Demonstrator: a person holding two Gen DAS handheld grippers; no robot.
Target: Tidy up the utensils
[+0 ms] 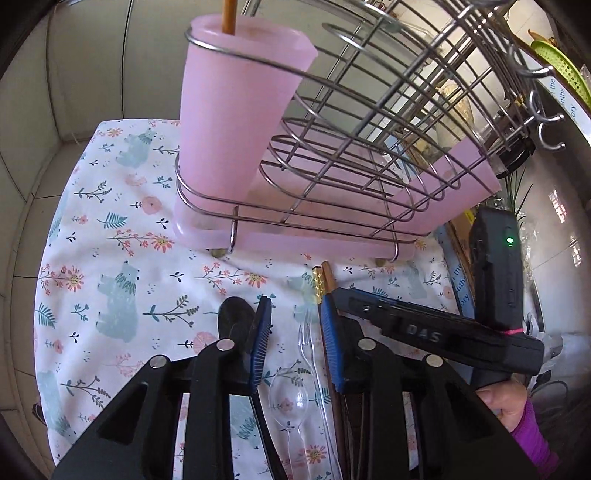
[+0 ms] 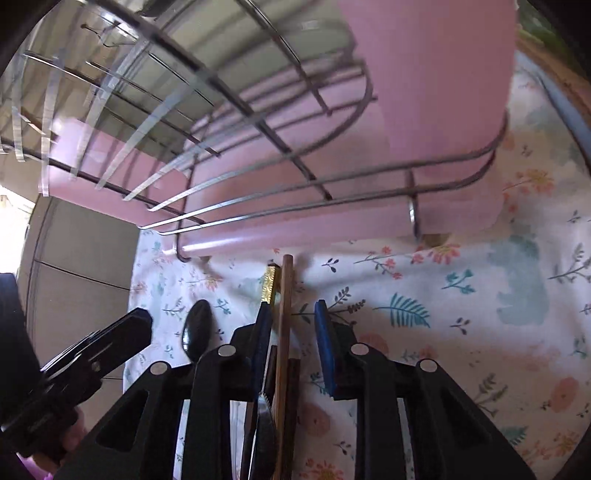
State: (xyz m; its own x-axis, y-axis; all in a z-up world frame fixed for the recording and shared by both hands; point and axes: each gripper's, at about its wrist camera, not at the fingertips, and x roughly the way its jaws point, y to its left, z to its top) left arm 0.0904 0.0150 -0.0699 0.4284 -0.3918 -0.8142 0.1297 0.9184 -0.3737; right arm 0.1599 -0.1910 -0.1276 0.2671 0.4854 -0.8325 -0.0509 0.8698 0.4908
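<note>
Utensils lie on a floral cloth (image 1: 122, 240) in front of a wire rack (image 1: 369, 122). My left gripper (image 1: 295, 314) is low over the cloth and open, its blue pads either side of a clear plastic fork (image 1: 306, 339) and clear spoon (image 1: 288, 402) without touching them. A black spoon (image 1: 236, 317) lies just left of its left finger. My right gripper (image 2: 291, 306) is open with a wooden chopstick (image 2: 286, 295) between its pads. A gold-tipped chopstick (image 2: 271, 280) lies beside the left pad, and the black spoon (image 2: 197, 328) further left.
A pink cup (image 1: 236, 110) stands in the rack's left end with a wooden stick (image 1: 229, 16) in it. A pink drip tray (image 1: 332, 243) sits under the rack. The right tool's black body (image 1: 424, 328) crosses close beside my left gripper, held by a hand (image 1: 506, 402).
</note>
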